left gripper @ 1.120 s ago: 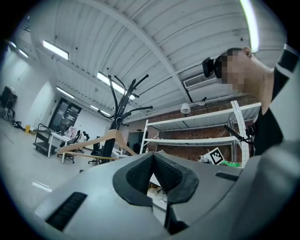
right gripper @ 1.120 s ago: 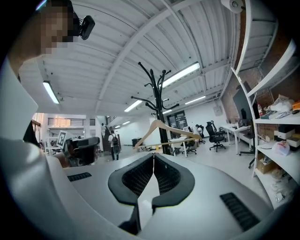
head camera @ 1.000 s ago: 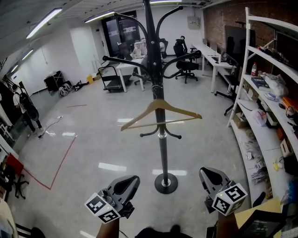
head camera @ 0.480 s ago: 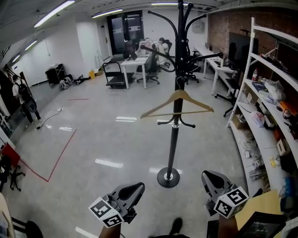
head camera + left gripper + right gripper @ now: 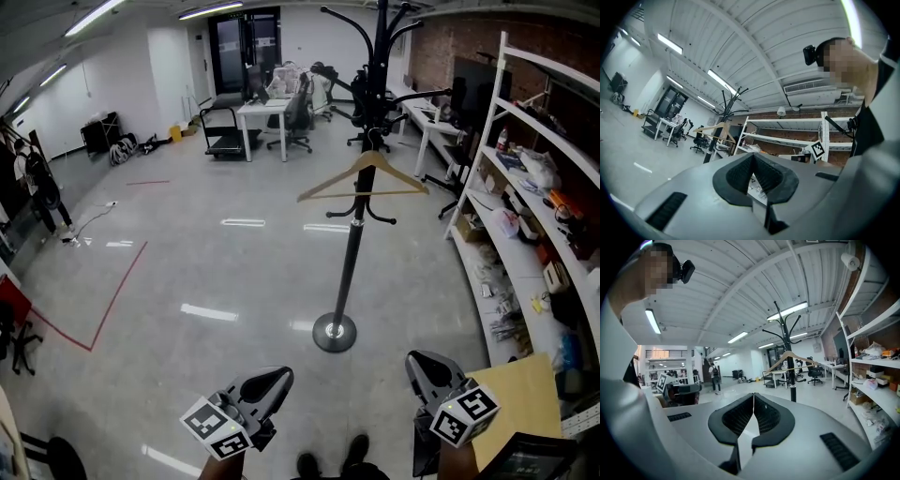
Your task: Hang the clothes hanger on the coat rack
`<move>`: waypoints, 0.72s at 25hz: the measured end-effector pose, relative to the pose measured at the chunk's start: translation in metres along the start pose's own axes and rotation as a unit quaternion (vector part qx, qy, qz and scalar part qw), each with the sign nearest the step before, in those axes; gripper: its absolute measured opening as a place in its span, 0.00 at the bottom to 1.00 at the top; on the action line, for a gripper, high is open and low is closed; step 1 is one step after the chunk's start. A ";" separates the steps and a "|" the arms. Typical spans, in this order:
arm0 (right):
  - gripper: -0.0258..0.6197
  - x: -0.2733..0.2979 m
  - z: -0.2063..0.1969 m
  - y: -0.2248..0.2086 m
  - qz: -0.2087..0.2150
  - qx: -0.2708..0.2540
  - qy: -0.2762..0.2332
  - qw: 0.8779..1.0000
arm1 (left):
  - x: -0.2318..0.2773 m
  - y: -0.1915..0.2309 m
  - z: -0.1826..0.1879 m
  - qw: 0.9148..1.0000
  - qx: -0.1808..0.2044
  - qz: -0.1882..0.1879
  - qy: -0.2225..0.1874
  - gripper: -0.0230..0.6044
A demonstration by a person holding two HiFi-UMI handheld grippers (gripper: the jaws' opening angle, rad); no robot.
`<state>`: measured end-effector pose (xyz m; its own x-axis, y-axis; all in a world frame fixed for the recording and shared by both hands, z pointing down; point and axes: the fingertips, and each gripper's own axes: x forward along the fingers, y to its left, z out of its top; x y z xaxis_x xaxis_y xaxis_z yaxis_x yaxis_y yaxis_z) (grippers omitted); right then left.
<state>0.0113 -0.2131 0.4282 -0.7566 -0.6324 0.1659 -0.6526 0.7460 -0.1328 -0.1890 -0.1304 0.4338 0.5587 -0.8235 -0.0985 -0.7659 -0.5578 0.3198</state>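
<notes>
A light wooden clothes hanger (image 5: 366,178) hangs by its hook on the black coat rack (image 5: 352,244), whose round base (image 5: 335,333) stands on the grey floor. My left gripper (image 5: 281,377) and right gripper (image 5: 419,362) are low at the near edge, well short of the rack, both shut and holding nothing. In the left gripper view the jaws (image 5: 752,158) meet, and the hanger (image 5: 715,129) is small and far off. The right gripper view shows its jaws (image 5: 753,398) closed too, with the hanger (image 5: 790,357) on the rack (image 5: 791,380) ahead.
White shelving (image 5: 525,187) full of items runs along the right. A cardboard sheet (image 5: 511,403) lies beside my right gripper. Desks and office chairs (image 5: 267,108) and a cart (image 5: 220,141) stand at the back. Red tape (image 5: 112,300) marks the floor; a person (image 5: 37,187) stands far left.
Both grippers and the view have drawn back from the rack, which now looks smaller and farther to the right. The hanger stays hung. Both grippers stay shut.
</notes>
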 end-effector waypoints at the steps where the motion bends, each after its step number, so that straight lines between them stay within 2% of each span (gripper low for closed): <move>1: 0.05 -0.006 0.000 0.002 -0.002 -0.003 0.001 1.000 | -0.002 -0.006 0.000 1.000 0.004 -0.003 0.001 0.04; 5: 0.05 -0.027 0.003 0.010 0.003 -0.008 -0.005 1.000 | -0.008 -0.034 -0.001 1.000 0.018 -0.010 0.000 0.04; 9: 0.05 -0.050 0.004 0.020 0.017 -0.010 -0.018 1.000 | -0.018 -0.058 -0.003 1.000 0.019 0.003 0.004 0.04; 14: 0.05 -0.101 -0.009 0.013 0.027 0.002 -0.023 0.999 | -0.018 -0.112 -0.018 0.999 0.030 0.011 0.012 0.04; 18: 0.05 -0.146 -0.025 0.013 0.042 0.005 -0.025 0.999 | -0.021 -0.159 -0.040 0.999 0.023 0.029 0.020 0.04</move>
<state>0.1143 -0.1058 0.4270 -0.8102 -0.5766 0.1056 -0.5862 0.7954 -0.1542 -0.0661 -0.0201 0.4227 0.5238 -0.8507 -0.0434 -0.8108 -0.5136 0.2807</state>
